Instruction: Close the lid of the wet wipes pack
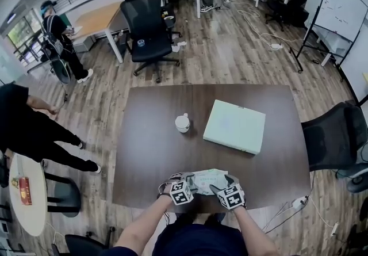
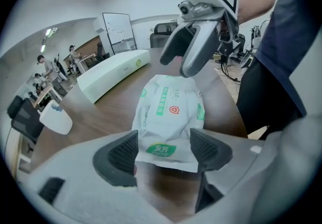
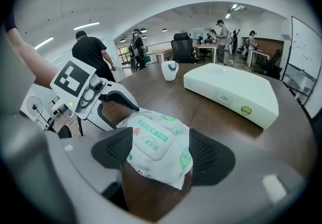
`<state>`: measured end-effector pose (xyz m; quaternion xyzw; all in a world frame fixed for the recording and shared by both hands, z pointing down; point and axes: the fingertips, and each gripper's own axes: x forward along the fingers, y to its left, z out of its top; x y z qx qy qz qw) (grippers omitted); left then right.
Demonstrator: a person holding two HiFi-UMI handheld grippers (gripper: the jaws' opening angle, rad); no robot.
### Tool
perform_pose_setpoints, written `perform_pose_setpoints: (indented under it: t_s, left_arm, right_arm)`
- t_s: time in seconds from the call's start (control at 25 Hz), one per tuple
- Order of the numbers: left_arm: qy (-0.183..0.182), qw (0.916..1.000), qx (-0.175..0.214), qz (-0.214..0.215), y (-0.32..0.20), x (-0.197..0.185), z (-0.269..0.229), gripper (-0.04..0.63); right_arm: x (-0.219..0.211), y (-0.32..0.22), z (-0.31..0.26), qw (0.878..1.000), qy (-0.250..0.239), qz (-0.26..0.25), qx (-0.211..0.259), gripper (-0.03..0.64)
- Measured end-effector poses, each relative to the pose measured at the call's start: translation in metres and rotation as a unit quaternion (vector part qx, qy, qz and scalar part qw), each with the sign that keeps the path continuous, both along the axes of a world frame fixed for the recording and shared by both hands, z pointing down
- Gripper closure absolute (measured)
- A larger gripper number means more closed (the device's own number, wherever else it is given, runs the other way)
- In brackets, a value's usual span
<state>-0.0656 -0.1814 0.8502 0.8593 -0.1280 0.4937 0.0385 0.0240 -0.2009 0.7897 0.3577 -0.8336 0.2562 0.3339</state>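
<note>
Wipes pack point(image 1: 208, 179) lying flat on the dark wooden bench point(image 1: 149, 157), close to the edge nearest the person and between the 2 hand-held grippers. The pack is white with green print, and its white rectangular lid point(image 3: 151, 140) faces up and lies flat against the wrapper. Left gripper point(image 2: 163, 152): its 2 fingers point(image 2: 121, 155) stand slightly parted, with the sealed end of the pack filling the gap between them; the pads lie right at the pack's edges without visibly squeezing it, so the fingers read as released. Right gripper point(image 3: 158, 150): its 2 fingers are parted at the opposite end, and the pack shows in the gap, its wrapper unpinched, so these fingers are also released. In the left gripper view the right gripper hangs above the far end of the pack with its fingers pointing down. Farther back, near the middle of the bench, stand 1 white cup point(image 1: 183, 123) and, just beside it to the right, 1 flat pale green box point(image 1: 236, 126), both well apart from the pack.
</note>
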Motion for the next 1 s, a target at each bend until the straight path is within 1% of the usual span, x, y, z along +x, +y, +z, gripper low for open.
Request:
perform_pose_setpoints:
  t_s: [0.12, 0.24, 0.32, 0.4, 0.48, 0.56, 0.64, 0.76, 0.92, 1.0]
  left_arm:
    - [0.033, 0.9981, -0.003, -0.052, 0.003, -0.003, -0.011, 0.268]
    - [0.076, 0.9918, -0.004, -0.103, 0.005, -0.005, -0.030, 0.261]
    - [0.111, 0.9838, -0.002, -0.141, 0.005, -0.005, -0.047, 0.256]
    - [0.146, 0.9729, 0.003, -0.179, 0.005, -0.005, -0.066, 0.256]
    - [0.171, 0.9636, 0.013, -0.205, 0.006, -0.007, -0.084, 0.256]
    - [0.187, 0.9561, 0.025, -0.224, 0.007, -0.013, -0.101, 0.255]
    - [0.206, 0.9462, 0.031, -0.248, 0.008, -0.019, -0.116, 0.253]
    - [0.226, 0.9331, 0.030, -0.278, 0.014, -0.028, -0.132, 0.253]
    - [0.248, 0.9208, 0.030, -0.299, 0.024, -0.040, -0.147, 0.255]
    - [0.249, 0.9190, 0.031, -0.304, 0.027, -0.047, -0.150, 0.255]
  right_arm:
    - [0.006, 0.007, -0.015, 1.000, -0.013, 0.011, 0.013, 0.256]
    - [0.013, 0.013, -0.029, 0.999, -0.020, 0.020, 0.025, 0.255]
    - [0.018, 0.017, -0.037, 0.999, -0.030, 0.029, 0.027, 0.256]
    - [0.024, 0.021, -0.043, 0.998, -0.038, 0.035, 0.029, 0.256]
    - [0.031, 0.024, -0.046, 0.998, -0.037, 0.037, 0.034, 0.258]
    - [0.035, 0.028, -0.048, 0.998, -0.025, 0.033, 0.044, 0.262]
    - [0.039, 0.031, -0.052, 0.998, -0.021, 0.031, 0.052, 0.268]
    - [0.047, 0.035, -0.057, 0.997, -0.037, 0.046, 0.049, 0.276]
    - [0.054, 0.042, -0.061, 0.995, -0.054, 0.062, 0.049, 0.282]
    - [0.055, 0.043, -0.063, 0.995, -0.056, 0.063, 0.052, 0.282]
